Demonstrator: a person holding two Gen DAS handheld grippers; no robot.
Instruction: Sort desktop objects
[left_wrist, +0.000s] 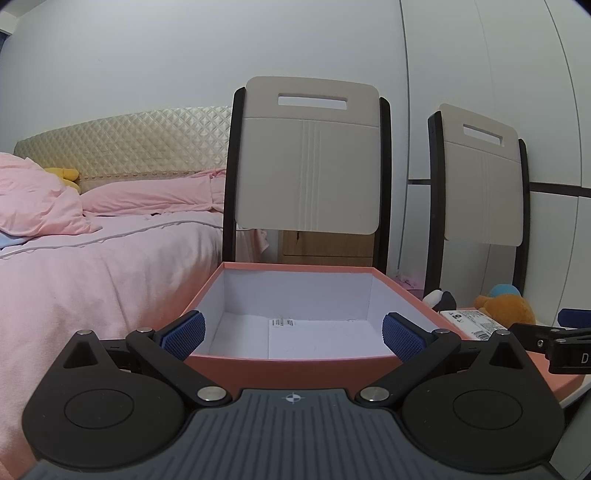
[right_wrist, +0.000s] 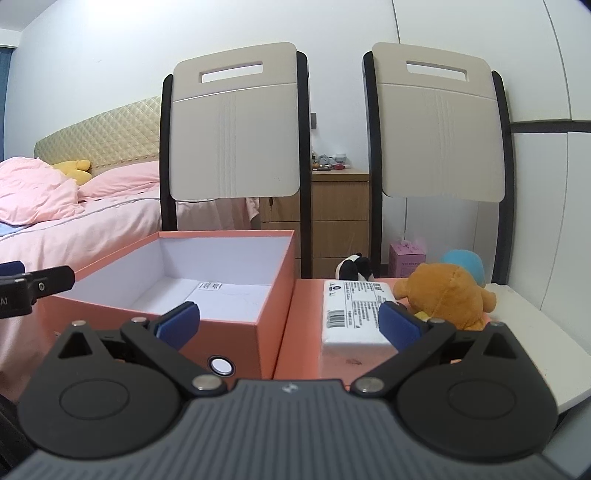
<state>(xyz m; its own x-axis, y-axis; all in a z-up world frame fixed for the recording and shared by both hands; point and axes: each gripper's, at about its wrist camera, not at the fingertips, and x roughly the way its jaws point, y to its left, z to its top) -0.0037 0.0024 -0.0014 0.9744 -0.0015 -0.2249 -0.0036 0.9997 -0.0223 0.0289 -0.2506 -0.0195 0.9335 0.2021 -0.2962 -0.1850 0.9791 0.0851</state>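
Nothing was sorted yet: my left gripper and right gripper both hung spread and empty, the box held only a label, the packet and toys lay beside it.

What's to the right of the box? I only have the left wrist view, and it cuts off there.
Observer: A white labelled packet lies on the orange lid beside the orange box.
Operator: Is the right gripper on it?
Observer: No. The right gripper is open, its right pad beside the packet's right edge, its left pad over the box.
Operator: Any toys past the packet?
Observer: A brown plush sits just right of it, a blue plush behind that, and a black-and-white plush at the lid's far edge.
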